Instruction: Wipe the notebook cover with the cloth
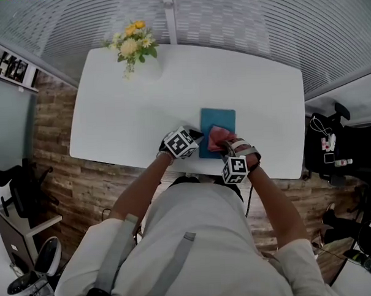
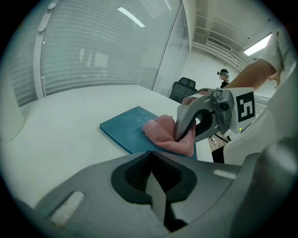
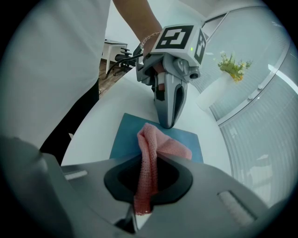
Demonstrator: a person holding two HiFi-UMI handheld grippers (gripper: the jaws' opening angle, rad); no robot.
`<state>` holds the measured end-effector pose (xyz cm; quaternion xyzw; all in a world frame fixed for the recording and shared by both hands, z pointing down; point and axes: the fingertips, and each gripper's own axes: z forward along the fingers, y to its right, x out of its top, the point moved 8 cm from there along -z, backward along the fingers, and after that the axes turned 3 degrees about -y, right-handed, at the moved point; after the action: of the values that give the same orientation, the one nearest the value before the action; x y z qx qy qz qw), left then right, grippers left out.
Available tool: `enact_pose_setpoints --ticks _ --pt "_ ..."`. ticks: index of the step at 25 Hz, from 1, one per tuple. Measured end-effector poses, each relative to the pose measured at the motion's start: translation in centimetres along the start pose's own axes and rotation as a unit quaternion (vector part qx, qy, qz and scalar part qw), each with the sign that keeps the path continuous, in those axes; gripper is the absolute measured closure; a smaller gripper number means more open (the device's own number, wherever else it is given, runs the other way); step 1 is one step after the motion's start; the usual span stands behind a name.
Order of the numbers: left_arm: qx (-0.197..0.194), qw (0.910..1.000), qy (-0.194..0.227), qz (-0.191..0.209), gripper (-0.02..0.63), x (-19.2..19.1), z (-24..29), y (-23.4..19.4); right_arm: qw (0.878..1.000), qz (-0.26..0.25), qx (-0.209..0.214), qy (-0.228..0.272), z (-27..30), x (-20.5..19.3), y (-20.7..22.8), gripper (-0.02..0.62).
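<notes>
Pink cloth (image 3: 160, 144) is pinched between the closed jaws of the right hand-held gripper (image 2: 180, 134). Its loose bulk is bunched on the near half of the teal notebook (image 3: 125, 137), which lies flat on the white worktop (image 1: 123, 116), close to the edge nearest the person. The left hand-held gripper (image 3: 168, 122) is closed on nothing. Its joined tips are set down at the notebook's left edge, apparently to pin it (actual contact cannot be confirmed from these views).

The wiping stroke is judged to be under way, with much of the cover not yet reached. To do it well, the cloth should be carried low, so that fabric rather than hard jaw tips is dragged over the cover. Strokes are best led away from the pinned edge, so that the notebook is drawn against the hold and not pushed out from under it. Light, even pressure is called for: the cover looks smooth and the worktop slick, so the book could be slid toward the edge by a hard shove. The far strip should be reached too, with overlapping passes.
</notes>
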<state>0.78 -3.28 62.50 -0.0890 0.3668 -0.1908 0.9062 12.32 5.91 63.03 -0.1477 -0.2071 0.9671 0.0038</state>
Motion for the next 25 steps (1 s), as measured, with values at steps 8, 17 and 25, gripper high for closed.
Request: enact_pose_setpoints --ticks 8,17,25 --pt "0.002 1.0000 0.001 0.001 0.606 0.1 -0.1 0.2 1.000 0.002 -0.001 0.003 -0.6 0.2 -1.0 0.588" --pt "0.002 1.0000 0.000 -0.002 0.606 0.2 -0.1 0.2 1.000 0.011 0.003 0.006 -1.2 0.5 -2.4 0.586" --pt "0.004 1.0000 0.001 -0.002 0.604 -0.1 -0.1 0.2 1.000 0.020 0.009 0.009 -1.6 1.0 -3.6 0.586"
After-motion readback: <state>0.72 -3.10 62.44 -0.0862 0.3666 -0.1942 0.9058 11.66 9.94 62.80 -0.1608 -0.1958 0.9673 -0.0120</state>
